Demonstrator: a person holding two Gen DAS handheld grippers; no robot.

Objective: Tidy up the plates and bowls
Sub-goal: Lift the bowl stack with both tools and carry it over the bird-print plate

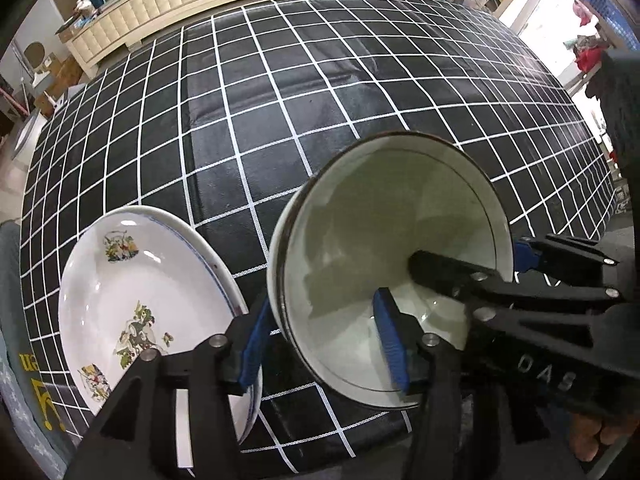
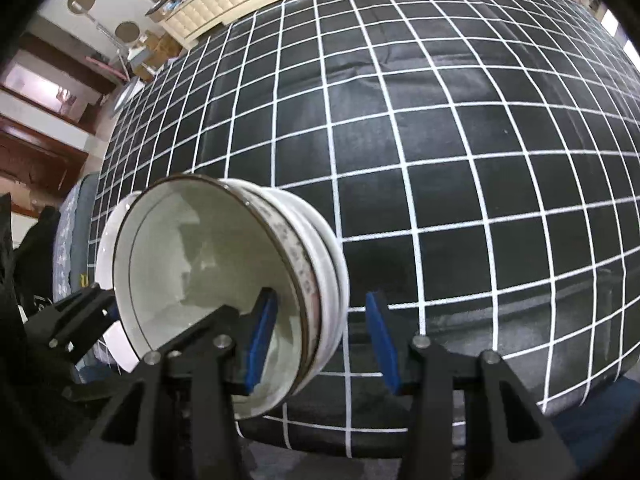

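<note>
1. Your left gripper [image 1: 326, 344] straddles the near rim of the stacked bowls [image 1: 384, 264], its 2 pads apart.
2. Your right gripper [image 2: 320, 344] straddles their opposite rim, jaws apart.
3. The flowered plates [image 1: 132, 304] lie just left of the bowls on the checked tablecloth [image 1: 280, 100].

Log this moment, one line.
bowl stack | left gripper open, straddling rim | right gripper open, straddling rim | plates beside, on checked cloth

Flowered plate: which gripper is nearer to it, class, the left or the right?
Left. The left gripper straddles the bowl's rim beside the flowered plate; the right gripper straddles the rim on the bowl's far side.
</note>
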